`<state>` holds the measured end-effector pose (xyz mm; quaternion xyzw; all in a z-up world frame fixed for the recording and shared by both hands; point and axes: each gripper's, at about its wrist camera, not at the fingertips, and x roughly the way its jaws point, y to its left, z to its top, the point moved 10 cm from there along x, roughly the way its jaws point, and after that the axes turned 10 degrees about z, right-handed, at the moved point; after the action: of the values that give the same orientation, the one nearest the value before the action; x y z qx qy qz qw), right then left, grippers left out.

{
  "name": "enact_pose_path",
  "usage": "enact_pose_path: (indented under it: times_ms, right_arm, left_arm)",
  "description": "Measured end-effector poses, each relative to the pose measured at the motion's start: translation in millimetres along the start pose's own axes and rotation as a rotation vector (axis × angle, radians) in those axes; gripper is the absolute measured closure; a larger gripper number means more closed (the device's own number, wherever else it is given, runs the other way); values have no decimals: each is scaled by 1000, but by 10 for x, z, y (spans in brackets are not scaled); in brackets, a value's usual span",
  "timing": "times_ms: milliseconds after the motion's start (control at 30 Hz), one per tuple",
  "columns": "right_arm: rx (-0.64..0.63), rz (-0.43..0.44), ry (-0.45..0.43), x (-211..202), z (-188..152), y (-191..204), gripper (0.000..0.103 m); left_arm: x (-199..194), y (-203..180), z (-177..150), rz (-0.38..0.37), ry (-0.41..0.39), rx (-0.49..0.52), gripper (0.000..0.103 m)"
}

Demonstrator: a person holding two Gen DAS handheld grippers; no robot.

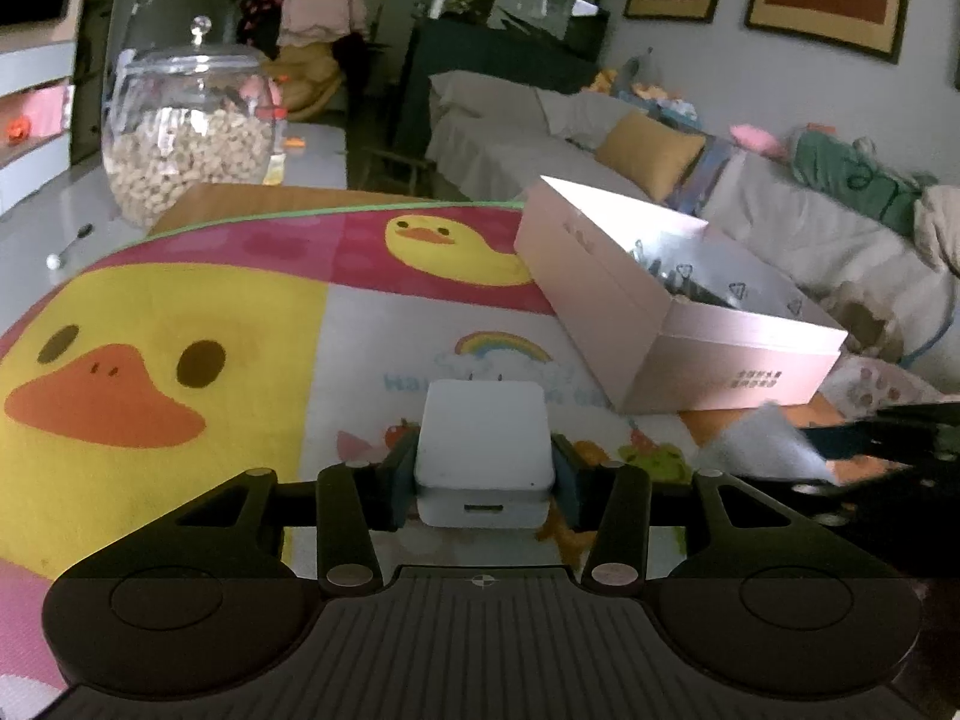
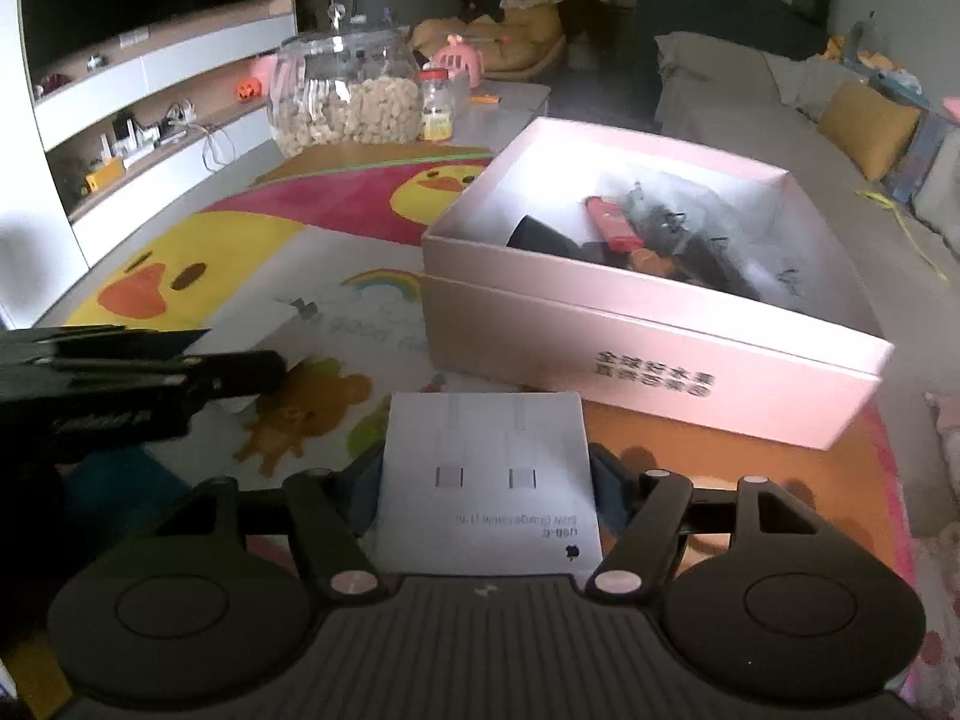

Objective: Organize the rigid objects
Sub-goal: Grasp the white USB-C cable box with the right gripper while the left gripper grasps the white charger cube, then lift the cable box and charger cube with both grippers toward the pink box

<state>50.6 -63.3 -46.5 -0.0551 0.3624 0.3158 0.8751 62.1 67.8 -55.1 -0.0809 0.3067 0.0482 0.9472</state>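
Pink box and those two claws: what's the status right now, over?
Left gripper clamped on white charger. Right gripper around flat white cable box. Open pink box ahead, already holding items. Path clear.

Both grippers (image 1: pixel 483 468) (image 2: pixel 489 474), jaws clamped.

Between my left claw's (image 1: pixel 483 468) pads sits a smooth, glossy white plastic charger (image 1: pixel 483 450). My right claw (image 2: pixel 487 480) flanks a matt white cardboard box (image 2: pixel 489 480). Ahead of both: a satiny pink cardboard box (image 2: pixel 630 330) on a soft-looking printed mat (image 1: pixel 180 300).
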Motion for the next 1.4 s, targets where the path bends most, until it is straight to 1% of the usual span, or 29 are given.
enact_pose_path:
  times_ms: [100, 200, 300, 433, 567, 667, 733, 867, 933, 967, 1067, 1133, 1200, 1267, 1300, 1400]
  right_arm:
    - [-15, -27, -45, -288, -30, -29, 34]
    - [-14, -67, -101, -570, -18, -126, 34]
    - [-11, -111, -142, -749, 9, -233, 34]
    - [-2, -131, -169, -844, 1, -319, 34]
    - [14, -118, -163, -804, -83, -355, 34]
    - [36, -122, -141, -712, -163, -402, 34]
    - [52, -126, -125, -659, -214, -446, 34]
    - [59, -136, -104, -581, -298, -488, 34]
    - [53, -142, -86, -531, -341, -491, 34]
    - [47, -145, -77, -512, -368, -485, 34]
    - [34, -156, -56, -471, -419, -489, 34]
    - [33, -154, -48, -451, -437, -493, 30]
    - [38, -154, -42, -427, -461, -507, 27]
    - [45, -155, -39, -391, -490, -527, 26]
    - [48, -159, -46, -392, -493, -535, 24]
    - [55, -157, -50, -396, -495, -548, 23]
  left_arm:
    - [-65, -85, -13, 24, -14, 58, 53]
    - [-208, -278, -45, -10, -37, 147, 54]
    - [-370, -455, -36, -44, -68, 221, 53]
    - [-458, -563, 13, -58, -69, 253, 53]
    - [-413, -598, -21, -47, -54, 287, 53]
    - [-338, -603, -73, -42, -15, 304, 53]
    - [-246, -610, -124, -36, 19, 306, 53]
    - [-143, -617, -181, -38, 28, 280, 54]
    - [-73, -614, -240, -30, 62, 286, 52]
    - [-79, -620, -240, -30, 49, 294, 52]
    - [-99, -605, -248, -27, 80, 305, 52]
    - [-146, -589, -231, -36, 102, 297, 52]
    - [-253, -561, -197, -36, 89, 299, 52]
    - [-337, -549, -196, -23, 84, 326, 52]
    - [-360, -544, -214, -18, 90, 342, 52]
    - [-325, -543, -309, -6, 129, 378, 52]
